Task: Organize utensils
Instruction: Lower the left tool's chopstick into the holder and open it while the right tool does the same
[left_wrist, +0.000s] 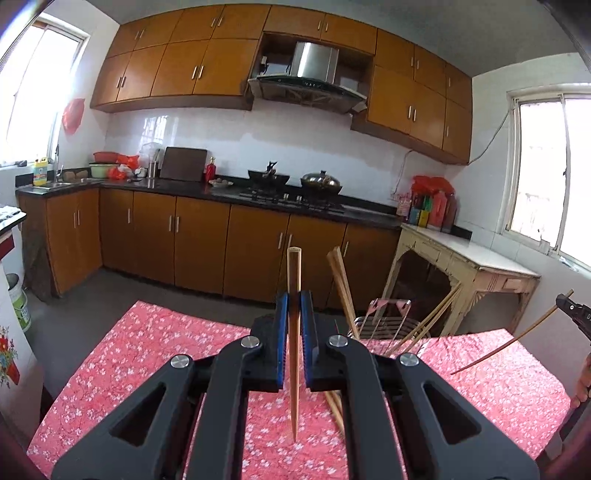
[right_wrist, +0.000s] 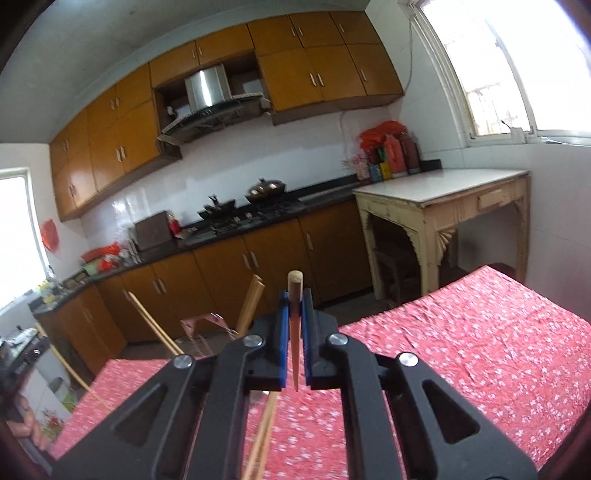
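While the tabletop (left_wrist: 147, 332) was laid with a red floral cloth, a chopstick (left_wrist: 294, 280) was gripped upright in the clenched jaws of the left gripper (left_wrist: 294, 325). Several chopsticks were already leaned in the wire holder (left_wrist: 388, 325) just beyond. Another chopstick (right_wrist: 294, 291) was clamped by the right gripper (right_wrist: 294, 325). Both pieces were judged still to be deposited, along with loose ones left below.
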